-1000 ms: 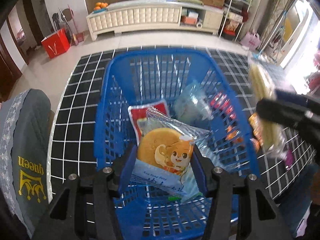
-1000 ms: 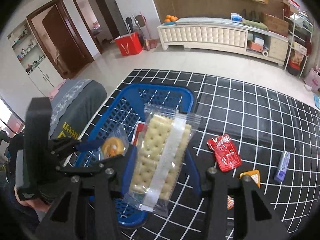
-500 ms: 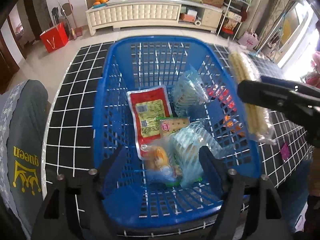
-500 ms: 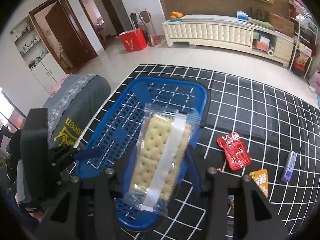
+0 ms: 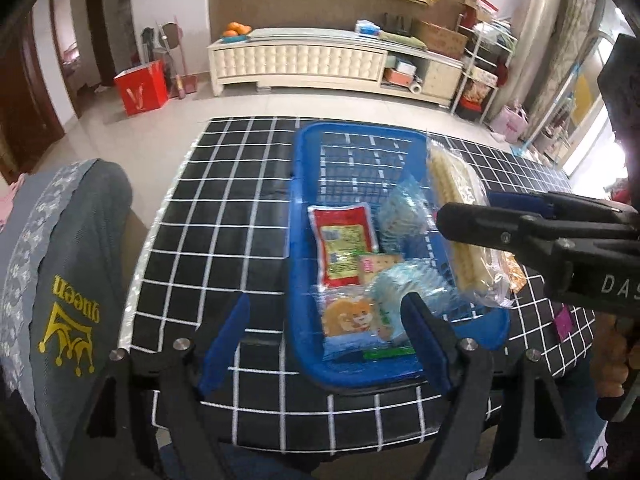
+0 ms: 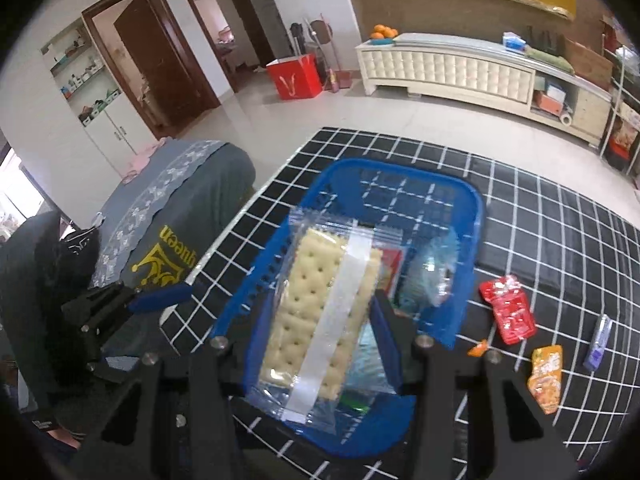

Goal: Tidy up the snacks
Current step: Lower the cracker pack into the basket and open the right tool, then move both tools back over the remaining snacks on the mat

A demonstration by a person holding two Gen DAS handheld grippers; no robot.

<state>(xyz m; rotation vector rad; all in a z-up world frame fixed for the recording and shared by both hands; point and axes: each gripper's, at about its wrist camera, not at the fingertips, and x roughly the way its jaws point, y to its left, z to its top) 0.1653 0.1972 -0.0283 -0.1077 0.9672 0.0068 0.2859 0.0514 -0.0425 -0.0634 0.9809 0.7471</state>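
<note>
Snacks lay in a blue plastic lattice basket (image 5: 304, 216) on a black white-gridded tablecloth (image 5: 224, 216). Left gripper (image 5: 326, 324), at its six o'clock, stood spread and empty. Right gripper (image 6: 320, 316) clamped a clear-wrapped cracker pack (image 6: 320, 300) over the basket. Loose packets lay at three o'clock, including a red foil packet (image 6: 508, 312).

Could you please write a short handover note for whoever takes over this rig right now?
Left gripper: open, empty, beside the blue basket.
Right gripper: shut on the cracker pack, above the basket.
Done: several snack packs lie in the basket.
Left: drop the crackers in, then collect the red packet, orange packet and purple bar from the checked mat.
</note>
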